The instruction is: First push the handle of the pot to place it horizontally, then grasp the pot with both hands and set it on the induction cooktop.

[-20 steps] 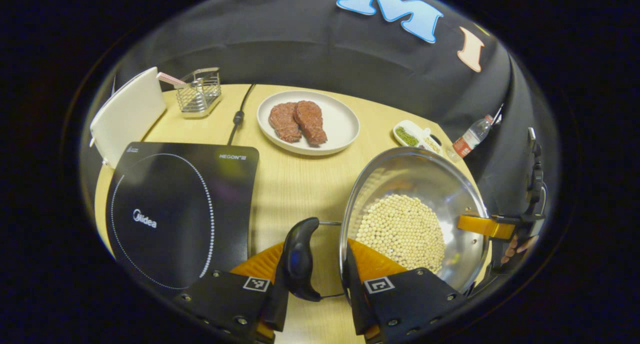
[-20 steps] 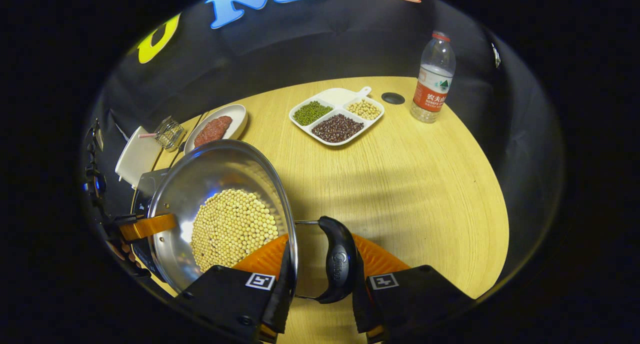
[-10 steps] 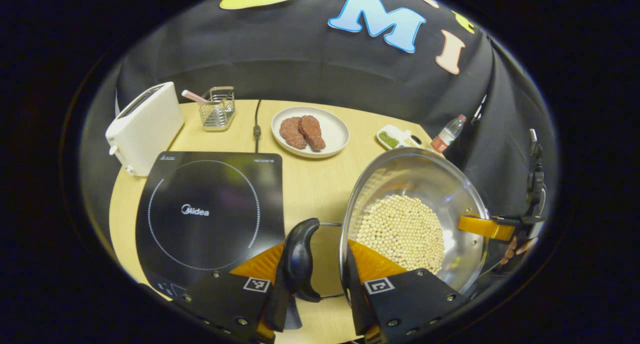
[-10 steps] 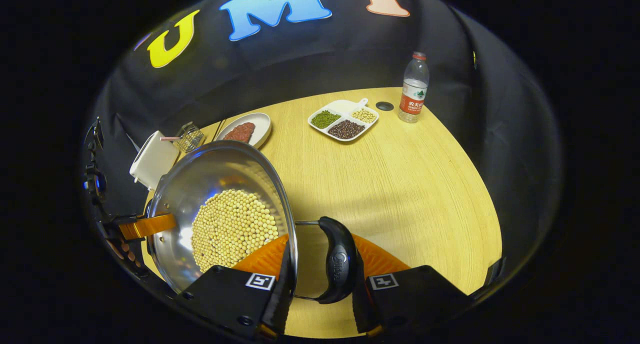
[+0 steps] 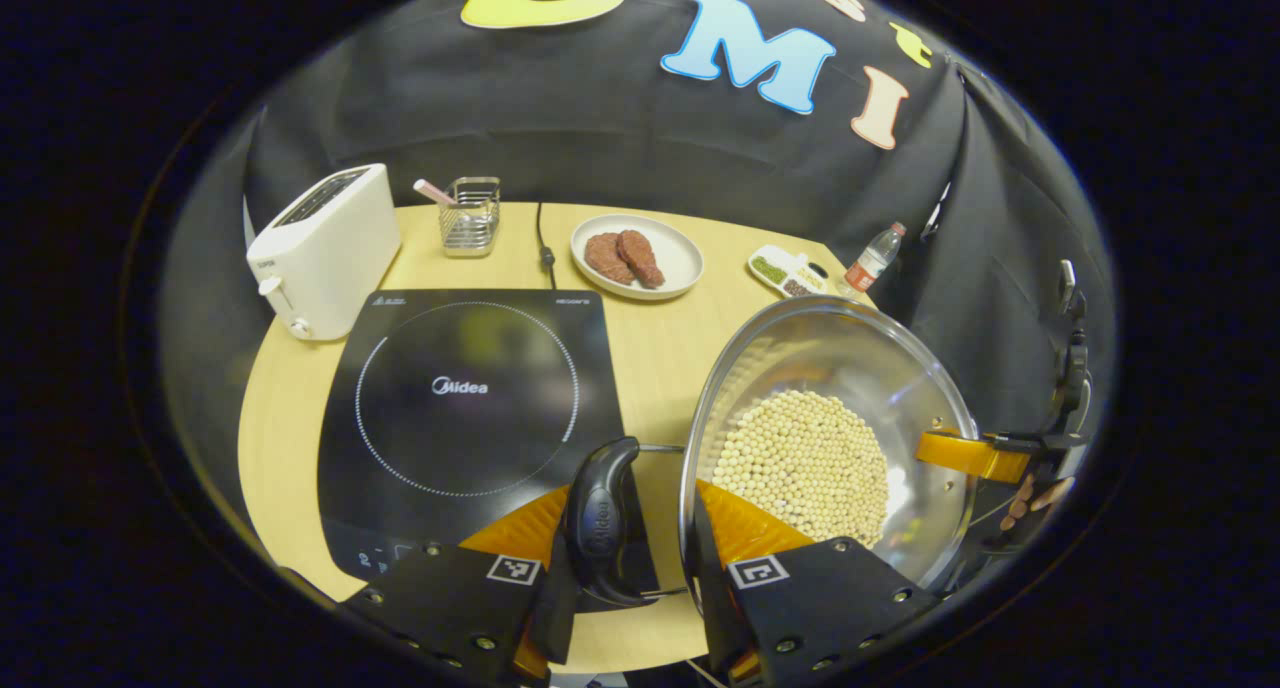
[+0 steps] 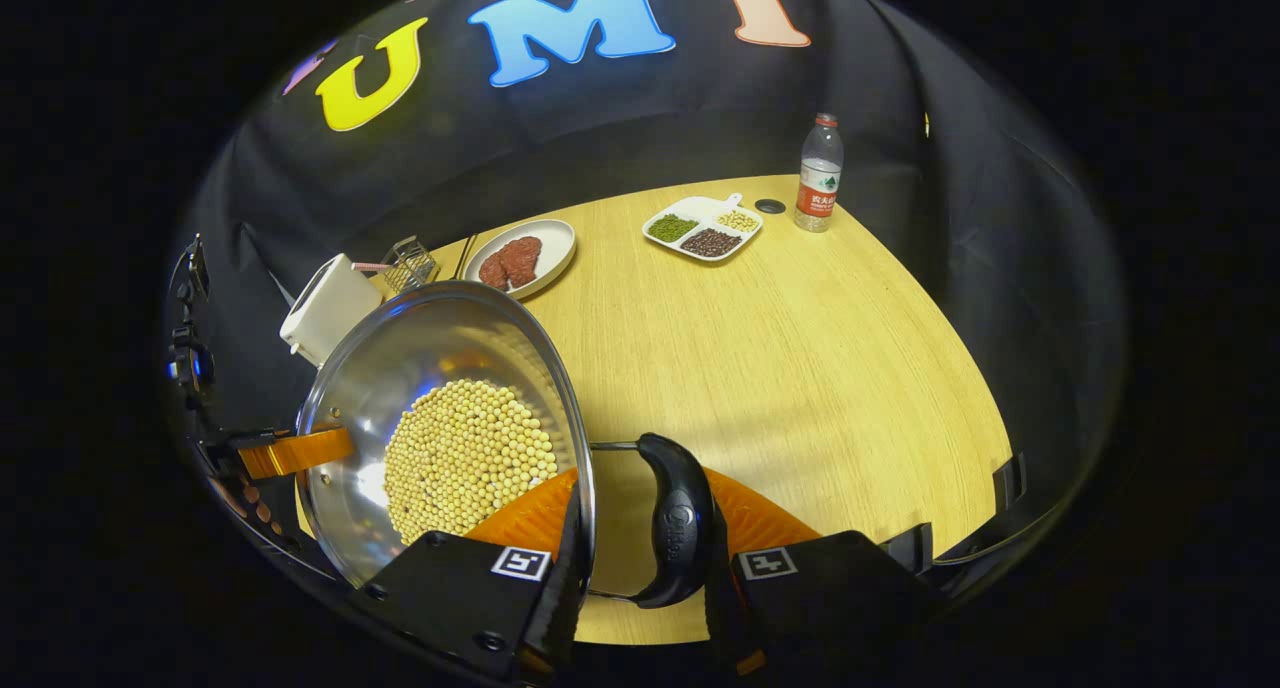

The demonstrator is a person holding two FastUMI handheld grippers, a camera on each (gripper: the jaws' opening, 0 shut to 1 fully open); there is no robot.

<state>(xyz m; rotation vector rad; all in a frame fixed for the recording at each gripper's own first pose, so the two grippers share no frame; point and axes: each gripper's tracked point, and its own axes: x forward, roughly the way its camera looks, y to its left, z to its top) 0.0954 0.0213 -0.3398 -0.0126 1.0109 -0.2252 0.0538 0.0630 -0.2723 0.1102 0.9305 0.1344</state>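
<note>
Both tools (image 5: pixel 632 578) (image 6: pixel 640 578) pinch pot (image 5: pixel 830 368) handles, pot above table (image 6: pixel 800 348) beside cooktop (image 5: pixel 470 388).

Pot (image 5: pixel 850 358) shiny silver, filled with pale yellow beans (image 5: pixel 805 463); pot handles (image 5: pixel 600 518) black. Cooktop (image 5: pixel 470 398) glossy black with white dotted ring. Table (image 6: pixel 780 338) light wood grain. Toaster (image 5: pixel 325 248) white. Plate (image 5: pixel 670 268) white, meat (image 5: pixel 622 258) reddish-brown. Bottle (image 6: pixel 819 178) clear, red label.

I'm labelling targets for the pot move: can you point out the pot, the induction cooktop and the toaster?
pot (image 5: pixel 850 358): left gripper view, bare steel inner wall above the beans.
induction cooktop (image 5: pixel 465 393): left gripper view, middle of the glass top.
toaster (image 5: pixel 335 243): left gripper view, its white side.
</note>
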